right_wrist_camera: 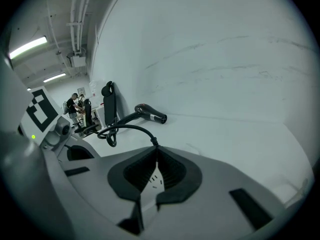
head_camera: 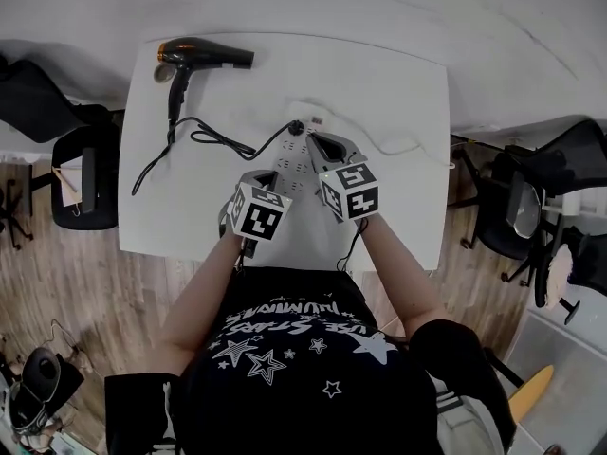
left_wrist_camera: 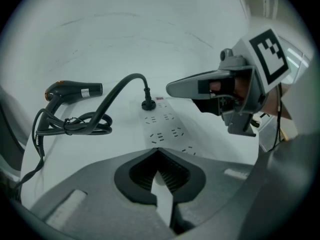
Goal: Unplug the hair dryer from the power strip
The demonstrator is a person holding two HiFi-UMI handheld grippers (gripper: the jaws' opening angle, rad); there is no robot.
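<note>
The head view is taking in the whole white counter [head_camera: 398, 112]. The black hair dryer [head_camera: 204, 55] is lying on its side toward 11 o'clock, with its nozzle pointing to 3 o'clock, its handle to 6 o'clock and an amber tint at its rear end. Its black cord [head_camera: 223, 141] is looping across the counter and ending in the plug [head_camera: 296, 127]. The plug is sitting in the 12 o'clock end of the white power strip [head_camera: 296, 164]. Only this view is showing the person's forearms [head_camera: 398, 263], which are reaching out close together over the strip.

The left gripper view is showing the plug standing upright in the farthest socket, with rows of free sockets nearer. The right hand-held gripper [left_wrist_camera: 170, 89] is reaching in from 3 o'clock, its tips hanging near the plug but apart from it. The left hand-held gripper [left_wrist_camera: 159, 151] is pointing steeply down over the near end of the strip. Its jaws are pressed together with nothing between them, and whether it is touching the strip cannot be told.

The right gripper view is showing that gripper's jaws closed together and empty, with the plug just beyond the tips at 12 o'clock. It alone is showing an office chair [right_wrist_camera: 109, 106] and people [right_wrist_camera: 75, 106] far off at 10 o'clock.
</note>
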